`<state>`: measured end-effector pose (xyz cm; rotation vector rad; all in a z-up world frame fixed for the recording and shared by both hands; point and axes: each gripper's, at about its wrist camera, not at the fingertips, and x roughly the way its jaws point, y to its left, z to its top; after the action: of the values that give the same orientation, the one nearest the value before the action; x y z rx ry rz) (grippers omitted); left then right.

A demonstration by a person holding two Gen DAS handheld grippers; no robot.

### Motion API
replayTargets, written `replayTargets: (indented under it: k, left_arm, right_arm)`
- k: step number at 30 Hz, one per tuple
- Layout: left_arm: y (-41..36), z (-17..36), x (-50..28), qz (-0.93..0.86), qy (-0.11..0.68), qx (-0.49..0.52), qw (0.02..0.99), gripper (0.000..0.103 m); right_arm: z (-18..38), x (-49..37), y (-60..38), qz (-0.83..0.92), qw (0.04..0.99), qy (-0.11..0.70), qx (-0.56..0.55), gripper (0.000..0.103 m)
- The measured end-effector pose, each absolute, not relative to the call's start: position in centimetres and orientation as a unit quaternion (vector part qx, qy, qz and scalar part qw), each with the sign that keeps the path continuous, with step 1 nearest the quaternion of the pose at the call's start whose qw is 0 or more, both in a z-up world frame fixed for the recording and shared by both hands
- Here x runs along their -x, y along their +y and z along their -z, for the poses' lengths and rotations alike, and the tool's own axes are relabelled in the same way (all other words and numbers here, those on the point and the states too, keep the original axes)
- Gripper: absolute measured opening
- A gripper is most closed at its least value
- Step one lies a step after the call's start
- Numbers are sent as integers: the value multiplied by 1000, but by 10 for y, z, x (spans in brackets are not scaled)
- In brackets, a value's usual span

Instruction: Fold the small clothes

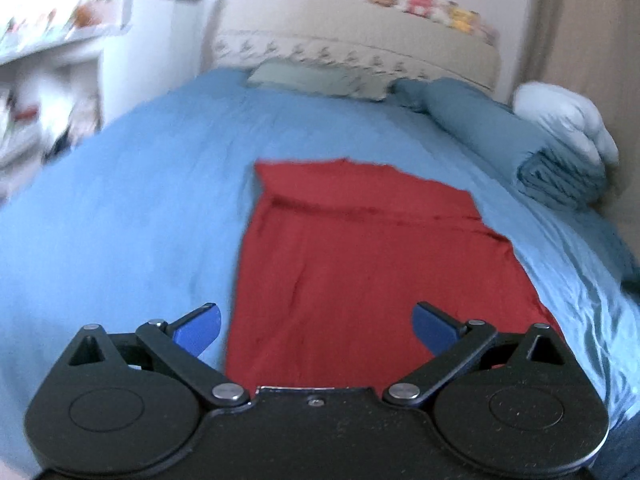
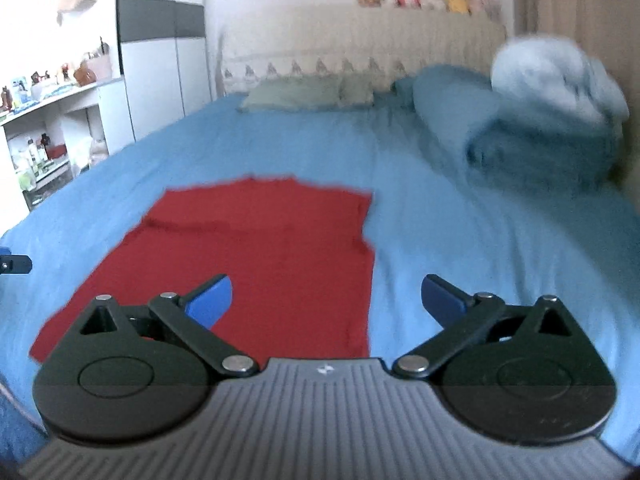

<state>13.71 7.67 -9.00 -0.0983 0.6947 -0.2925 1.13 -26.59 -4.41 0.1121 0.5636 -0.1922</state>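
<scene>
A red garment (image 1: 360, 256) lies flat on the blue bedsheet (image 1: 140, 208), with a fold line across its far part. It also shows in the right wrist view (image 2: 264, 256). My left gripper (image 1: 316, 326) is open and empty, held above the garment's near left part. My right gripper (image 2: 326, 300) is open and empty, above the garment's near right edge. A bit of the left gripper (image 2: 14, 264) shows at the left edge of the right wrist view.
A rolled teal blanket (image 1: 532, 152) with a white pillow (image 1: 568, 124) on it lies at the bed's right side. A grey-green pillow (image 1: 316, 78) sits by the headboard (image 1: 400, 40). White shelves (image 2: 52, 128) with small items stand left of the bed.
</scene>
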Motion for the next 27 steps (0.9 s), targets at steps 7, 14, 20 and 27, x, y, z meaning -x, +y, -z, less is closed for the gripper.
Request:
replayTargets:
  k: [7, 14, 20, 27]
  left_arm:
    - [83, 140, -117, 102, 385, 56, 916, 94]
    - [94, 161, -121, 91, 408, 71, 906, 67]
    - [92, 166, -123, 71, 408, 62, 908, 56]
    - [93, 167, -123, 67, 408, 59, 909, 52]
  right_arm:
    - [121, 32, -261, 138, 932, 292, -165, 103]
    - [149, 39, -262, 166, 917, 318, -173, 103]
    - [163, 37, -261, 177, 907, 334, -184, 103]
    - [169, 32, -262, 162, 902, 346, -202, 76]
